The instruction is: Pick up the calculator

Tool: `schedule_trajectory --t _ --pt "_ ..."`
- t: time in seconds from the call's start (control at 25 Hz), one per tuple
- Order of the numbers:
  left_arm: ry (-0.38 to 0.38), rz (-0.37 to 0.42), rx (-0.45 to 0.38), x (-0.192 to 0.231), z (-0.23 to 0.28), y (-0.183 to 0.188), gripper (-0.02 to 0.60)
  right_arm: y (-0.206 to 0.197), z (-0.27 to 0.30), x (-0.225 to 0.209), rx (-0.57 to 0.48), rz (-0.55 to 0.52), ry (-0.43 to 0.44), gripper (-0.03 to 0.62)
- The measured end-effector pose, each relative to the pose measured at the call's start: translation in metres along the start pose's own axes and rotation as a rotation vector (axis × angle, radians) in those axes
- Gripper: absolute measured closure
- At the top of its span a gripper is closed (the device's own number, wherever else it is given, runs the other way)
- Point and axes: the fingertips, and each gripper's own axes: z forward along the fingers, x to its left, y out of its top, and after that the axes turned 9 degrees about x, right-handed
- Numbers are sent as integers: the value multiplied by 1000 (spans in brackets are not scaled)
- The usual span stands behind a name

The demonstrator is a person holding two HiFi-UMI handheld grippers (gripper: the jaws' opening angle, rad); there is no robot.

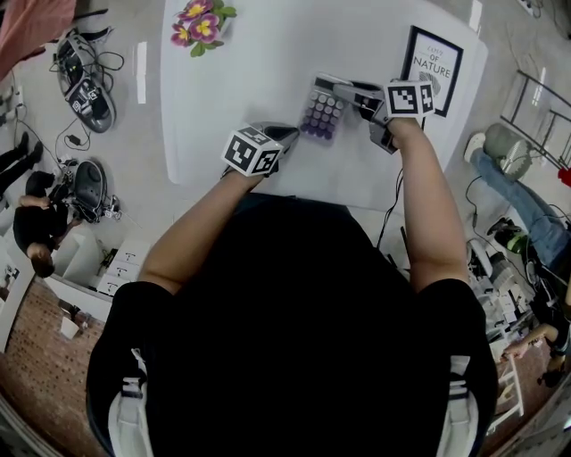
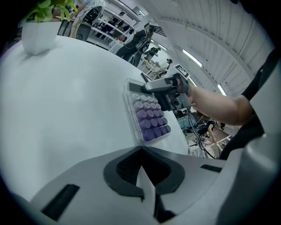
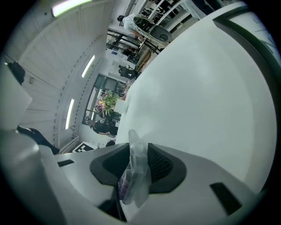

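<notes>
The calculator (image 1: 321, 113), a clear case with rows of purple keys, is on the white table (image 1: 250, 80) just past its middle. My right gripper (image 1: 337, 87) comes in from the right and is shut on the calculator's far right edge. In the right gripper view the calculator (image 3: 134, 171) stands edge-on between the pads of that gripper (image 3: 131, 151). From the left gripper view, the calculator (image 2: 147, 116) has its near end on the table and the right gripper (image 2: 160, 85) at its far end. My left gripper (image 1: 287, 136) (image 2: 141, 151) is shut and empty, a little short of the calculator's near left corner.
A white pot of pink and purple flowers (image 1: 201, 22) (image 2: 39, 28) stands at the table's far left. A black-framed print (image 1: 432, 67) lies at the far right. Cables, bags and people (image 1: 36, 223) are on the floor around the table.
</notes>
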Motion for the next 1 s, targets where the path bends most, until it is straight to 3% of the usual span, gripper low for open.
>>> schedule_trajectory --t 0.28,0.68,1.0 --pt "-7 -4 9 -1 0 0 563 0 1 2 -1 51 26 454" --pt "-24 -37 -14 4 -5 0 563 -1 1 0 -45 36 20 470" --pt "-6 1 -35 2 -13 3 563 -10 -7 -2 -79 51 14 485"
